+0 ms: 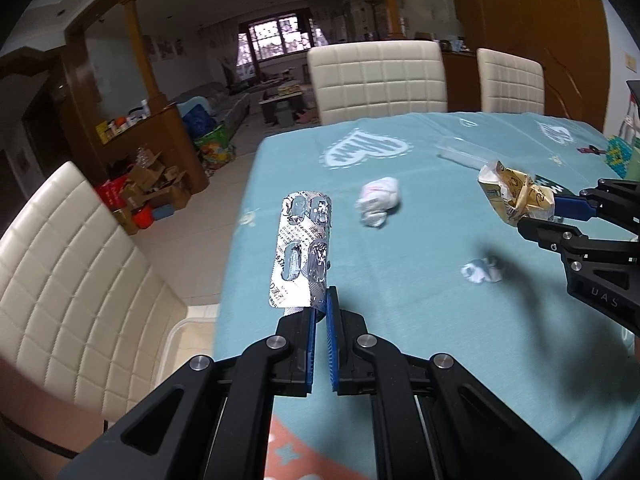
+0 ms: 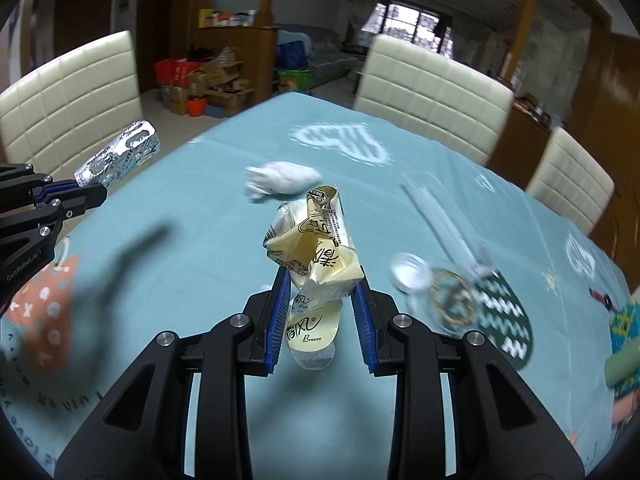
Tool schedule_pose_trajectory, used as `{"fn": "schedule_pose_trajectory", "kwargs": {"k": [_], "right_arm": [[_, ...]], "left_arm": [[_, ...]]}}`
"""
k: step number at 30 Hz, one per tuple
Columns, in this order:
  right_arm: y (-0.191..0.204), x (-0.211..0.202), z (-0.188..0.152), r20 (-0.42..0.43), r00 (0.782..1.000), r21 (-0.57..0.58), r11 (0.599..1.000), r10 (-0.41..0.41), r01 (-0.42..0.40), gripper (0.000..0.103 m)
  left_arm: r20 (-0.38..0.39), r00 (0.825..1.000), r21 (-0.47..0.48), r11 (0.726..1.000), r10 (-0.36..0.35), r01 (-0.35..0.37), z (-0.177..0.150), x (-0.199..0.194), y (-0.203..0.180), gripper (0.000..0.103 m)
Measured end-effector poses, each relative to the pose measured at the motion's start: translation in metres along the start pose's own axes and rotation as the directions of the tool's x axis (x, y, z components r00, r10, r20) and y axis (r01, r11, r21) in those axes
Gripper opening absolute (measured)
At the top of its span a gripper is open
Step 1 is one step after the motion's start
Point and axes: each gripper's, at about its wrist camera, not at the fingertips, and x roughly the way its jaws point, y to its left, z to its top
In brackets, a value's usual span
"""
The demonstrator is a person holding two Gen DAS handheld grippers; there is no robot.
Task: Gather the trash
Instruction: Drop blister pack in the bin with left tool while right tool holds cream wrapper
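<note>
Blister pack is pinched at its bottom edge by the left gripper, fingers nearly closed on it, pack standing up above the desk's left edge. Yellow wrapper is clamped between the right gripper's fingers, partly open around the crumpled bulk, its tail hanging down between them. Both are held off the desk, well apart. Each gripper shows in the other's view: right one with wrapper at the left view's right edge, left one with pack at the right view's left edge. On the desk: tissue wad near the middle, small paper scrap nearer, clear plastic sleeve and round lid to the right. Teal cloth with heart prints. Cream chairs around.
</note>
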Motion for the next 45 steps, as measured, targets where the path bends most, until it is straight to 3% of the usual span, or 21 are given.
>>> {"fn": "schedule_pose_trajectory", "kwargs": {"k": [11,19,23,25,26,27,28,29,30,37,45], "right_arm": [[0.093,0.005,0.036,0.018,0.996,-0.144,0.986,0.091,-0.087,0.033],[0.145,0.007,0.048,0.016,0.990,-0.231,0.964,0.141,-0.134,0.033],[0.154,0.012,0.049,0.008,0.989,-0.242,0.960,0.151,-0.144,0.033],[0.153,0.014,0.049,0.003,0.989,-0.237,0.960,0.151,-0.146,0.033],[0.152,0.015,0.049,0.002,0.989,-0.234,0.961,0.151,-0.146,0.033],[0.150,0.015,0.049,-0.001,0.989,-0.230,0.962,0.149,-0.145,0.033],[0.148,0.015,0.048,-0.002,0.989,-0.228,0.963,0.145,-0.141,0.033],[0.145,0.015,0.046,-0.004,0.991,-0.229,0.964,0.137,-0.134,0.033],[0.144,0.016,0.046,-0.005,0.991,-0.230,0.965,0.132,-0.129,0.033],[0.143,0.018,0.048,-0.013,0.990,-0.216,0.967,0.139,-0.138,0.033],[0.180,0.023,0.056,-0.028,0.980,-0.268,0.943,0.195,-0.196,0.034]], "left_arm": [[-0.002,0.996,-0.086,0.992,0.092,-0.092,-0.035,-0.011,0.067,0.006],[-0.033,0.993,-0.156,0.981,0.115,-0.118,-0.056,-0.010,0.104,0.002],[-0.047,0.998,-0.153,0.987,0.039,-0.046,-0.058,-0.007,0.103,0.003],[-0.046,0.998,-0.139,0.989,0.036,-0.042,-0.056,-0.005,0.096,0.005],[-0.047,0.998,-0.127,0.991,0.039,-0.044,-0.055,-0.003,0.091,0.008],[-0.053,0.998,-0.120,0.992,0.036,-0.042,-0.055,0.000,0.088,0.023],[-0.060,0.998,-0.121,0.992,0.029,-0.036,-0.055,0.003,0.088,0.055],[-0.056,0.998,-0.134,0.990,0.029,-0.036,-0.055,0.005,0.088,0.070],[-0.031,0.999,-0.146,0.988,0.038,-0.042,-0.056,0.002,0.089,0.077],[-0.022,0.996,-0.139,0.987,0.082,-0.085,-0.061,-0.004,0.098,0.077],[-0.049,0.986,-0.225,0.960,0.160,-0.167,-0.078,-0.011,0.140,0.077]]}}
